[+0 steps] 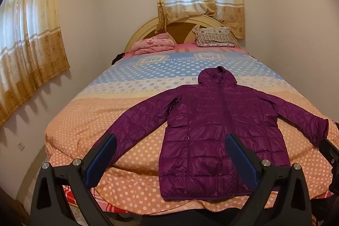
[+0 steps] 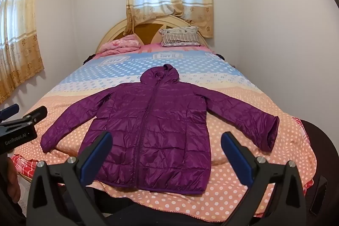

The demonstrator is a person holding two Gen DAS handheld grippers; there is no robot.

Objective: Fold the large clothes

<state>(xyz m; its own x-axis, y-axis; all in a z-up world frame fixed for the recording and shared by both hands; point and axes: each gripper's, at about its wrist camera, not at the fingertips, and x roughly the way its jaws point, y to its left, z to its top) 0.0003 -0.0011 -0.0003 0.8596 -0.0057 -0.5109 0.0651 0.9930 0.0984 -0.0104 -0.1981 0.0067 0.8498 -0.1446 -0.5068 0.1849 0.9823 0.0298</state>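
Observation:
A purple quilted hooded jacket [image 1: 216, 130] lies flat and zipped on the bed, hood toward the headboard, both sleeves spread out to the sides. In the right wrist view the same jacket [image 2: 152, 126] fills the middle of the bedspread. My left gripper [image 1: 169, 154] hovers open above the foot of the bed, its blue pads framing the jacket's left sleeve and hem without touching. My right gripper [image 2: 166, 151] is open too, hanging over the jacket's lower hem with nothing between its fingers. The left gripper [image 2: 23, 120] also shows at the left edge of the right wrist view.
The bed [image 1: 89, 126] has a polka-dot orange and blue cover. A folded pink blanket [image 1: 154, 45] and a patterned pillow [image 1: 214, 37] lie by the curved headboard. Curtained windows stand behind the bed and on the left wall [image 1: 27, 52]. White walls close in on both sides.

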